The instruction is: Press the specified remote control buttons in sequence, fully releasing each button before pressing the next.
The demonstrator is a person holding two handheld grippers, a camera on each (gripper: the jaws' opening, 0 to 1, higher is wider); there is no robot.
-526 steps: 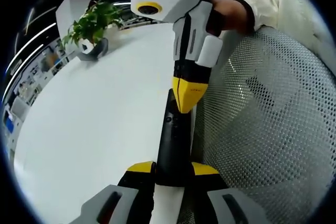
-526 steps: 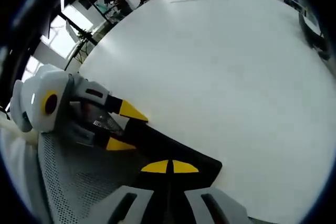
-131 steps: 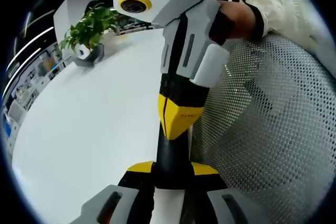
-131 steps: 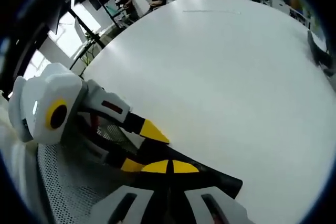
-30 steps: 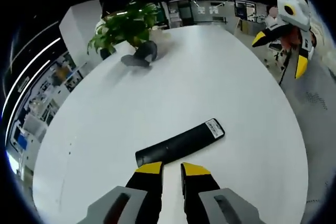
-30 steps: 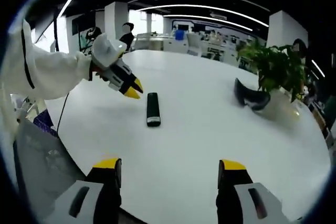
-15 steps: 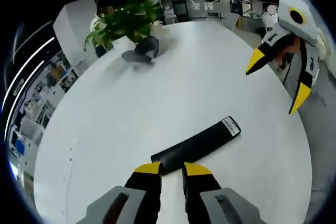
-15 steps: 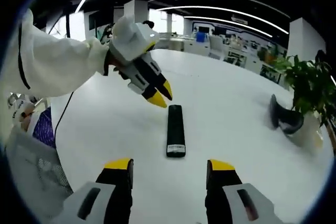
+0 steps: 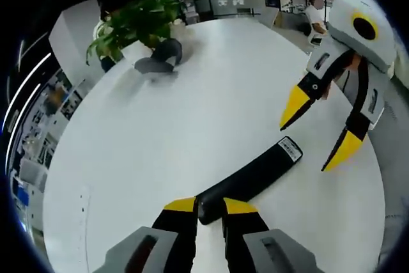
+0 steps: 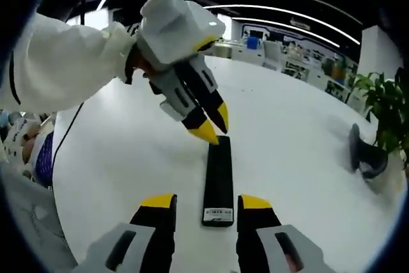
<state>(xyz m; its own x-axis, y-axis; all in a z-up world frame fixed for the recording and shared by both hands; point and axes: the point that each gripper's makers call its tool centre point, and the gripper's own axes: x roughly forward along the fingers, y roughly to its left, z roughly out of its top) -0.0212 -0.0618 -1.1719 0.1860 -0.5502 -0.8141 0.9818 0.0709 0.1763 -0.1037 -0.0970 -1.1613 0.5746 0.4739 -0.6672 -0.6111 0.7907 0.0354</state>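
- The remote control [image 10: 218, 178] lies flat on the white table [image 9: 211, 94], a long black bar. In the right gripper view it runs up the lower middle of the frame; in the left gripper view it slants from lower centre toward the right.
- It appears face-down — a white label shows at 1 end and I can make out no buttons from here.
- The left gripper [image 9: 209, 205] sits at the plain end of the remote, its 2 yellow tips a little apart, 1 on each side of that end. Whether they touch it, I cannot tell.
- The right gripper [image 10: 207, 201] has its tips apart, straddling the label end; contact there is also unclear.
- My guess on handling: light, rigid plastic with a smooth shell, so it would skate on this slick table if pushed from 1 side only. A pinch across the narrow width near an end looks safest — long edges give the flattest purchase.
- A potted plant [image 9: 137, 27] stands at the upper left of the left gripper view, well apart from the remote.
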